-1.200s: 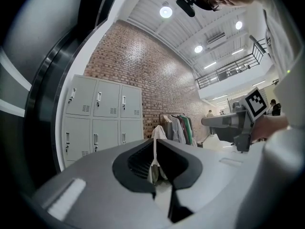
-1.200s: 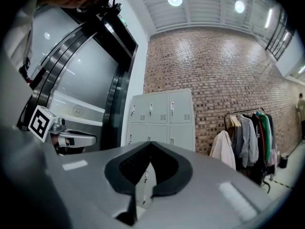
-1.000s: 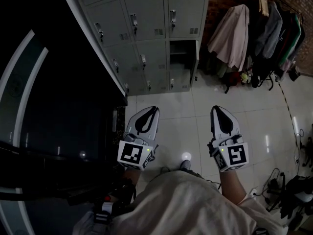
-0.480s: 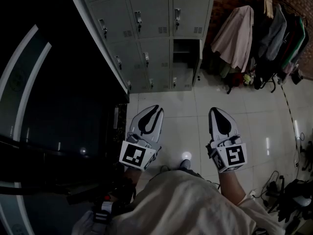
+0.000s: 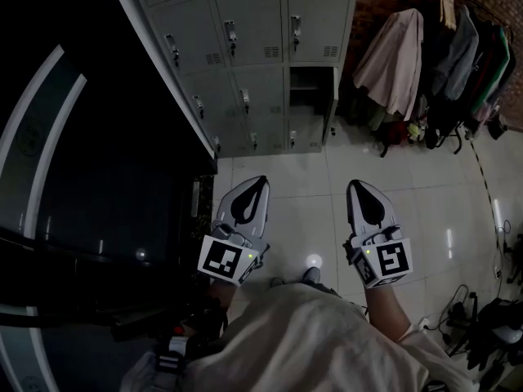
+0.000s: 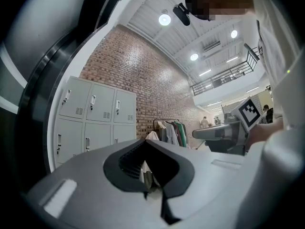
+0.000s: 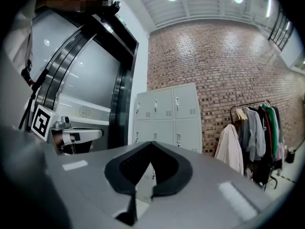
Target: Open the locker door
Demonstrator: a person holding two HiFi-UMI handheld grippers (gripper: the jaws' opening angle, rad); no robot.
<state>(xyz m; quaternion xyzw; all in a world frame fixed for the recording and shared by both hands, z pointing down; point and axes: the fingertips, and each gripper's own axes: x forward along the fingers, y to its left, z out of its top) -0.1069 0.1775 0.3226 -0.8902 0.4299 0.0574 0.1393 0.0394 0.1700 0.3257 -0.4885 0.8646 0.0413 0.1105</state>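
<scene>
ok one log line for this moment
left tongs: shut, empty | right tongs: shut, empty | lockers: ahead, untouched | open compartment: right column

Bare tiled floor (image 5: 286,182) ahead up to far lockers (image 5: 245,55); dark panel (image 5: 98,186) close left, clothes rack (image 5: 445,64) far right.

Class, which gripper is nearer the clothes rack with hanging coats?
Right. The right gripper is short of the clothes rack but on its side; the left gripper is farther off, by the dark panel.

The glossy white tiled floor (image 5: 425,190) carries a grey locker bank (image 5: 261,72), a loaded clothes rack (image 5: 445,64) just beside it, and tangled cables (image 5: 482,321) near the right edge.
</scene>
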